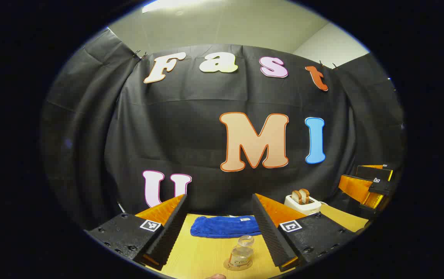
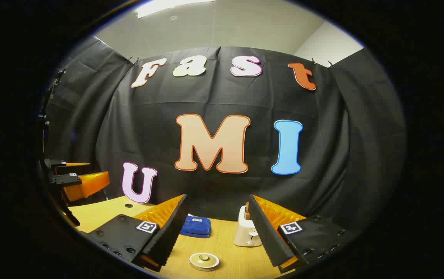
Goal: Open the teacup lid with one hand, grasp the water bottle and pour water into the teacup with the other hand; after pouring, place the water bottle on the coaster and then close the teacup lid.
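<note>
Both grippers' jaws released, holding nothing: left gripper (image 1: 220, 228) hangs above the water bottle (image 1: 242, 254), which stands on its coaster (image 1: 238, 265) on the desk (image 1: 194, 255); right gripper (image 2: 216, 228) above the lidded teacup (image 2: 204, 261). Risk: clear bottle, slippery, could tip if pinched off-centre. Looks part-filled; teacup contents hidden

Both held level above the table — left gripper (image 1: 219, 217) and right gripper (image 2: 218, 217) with fingers spread wide.
</note>
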`<state>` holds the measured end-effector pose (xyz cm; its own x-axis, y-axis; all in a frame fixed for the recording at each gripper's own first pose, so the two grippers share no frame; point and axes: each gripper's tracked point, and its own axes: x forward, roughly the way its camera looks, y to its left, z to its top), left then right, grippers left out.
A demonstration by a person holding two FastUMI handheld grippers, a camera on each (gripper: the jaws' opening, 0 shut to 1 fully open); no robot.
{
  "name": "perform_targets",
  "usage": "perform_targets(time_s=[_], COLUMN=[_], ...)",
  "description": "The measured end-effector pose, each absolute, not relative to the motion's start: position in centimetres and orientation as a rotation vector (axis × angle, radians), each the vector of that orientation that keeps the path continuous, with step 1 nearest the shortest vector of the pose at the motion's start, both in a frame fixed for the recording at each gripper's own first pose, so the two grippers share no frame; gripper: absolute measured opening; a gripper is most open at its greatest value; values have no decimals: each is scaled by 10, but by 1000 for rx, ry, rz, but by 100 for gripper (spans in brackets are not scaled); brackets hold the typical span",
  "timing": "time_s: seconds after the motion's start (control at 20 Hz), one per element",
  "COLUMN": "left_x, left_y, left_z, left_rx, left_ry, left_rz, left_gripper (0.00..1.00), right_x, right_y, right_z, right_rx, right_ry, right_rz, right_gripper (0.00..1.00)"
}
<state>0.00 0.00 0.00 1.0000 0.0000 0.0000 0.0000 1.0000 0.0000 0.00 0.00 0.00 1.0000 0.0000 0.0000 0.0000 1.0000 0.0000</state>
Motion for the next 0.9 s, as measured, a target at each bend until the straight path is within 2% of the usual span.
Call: perform_targets(time_s=[0.05,0.1,0.15,0.35,0.4,0.55,0.6,0.75,0.8,0.9], left_x=[1,0,-1,-1,-2,-2,-2,-2,-3,-4], left_y=[1,1,3,4,5,5,7,7,7,9], left_z=[0,0,1,0,0,-2,-3,-1,-2,-3], left_rx=[3,6,6,10,9,4,6,11,13,20], left_ry=[-1,-1,-3,-1,-1,6,8,3,2,2], left_rz=[3,7,11,20,22,23,28,37,37,43], left_gripper=[95,95,95,95,95,95,95,92,95,95], right_x=[1,2,3,5,6,8,8,10,11,13], right_y=[0,0,-2,-2,-2,-1,-1,0,0,0], right_z=[0,-2,-3,-7,-8,-11,-13,-16,-18,-24], right_rx=[2,3,3,21,21,12,8,2,1,2], right_ry=[1,3,6,17,19,25,25,31,35,47], right_rz=[4,5,4,12,13,17,17,19,20,21], right_gripper=[94,94,99,99,94,99,94,94,100,94])
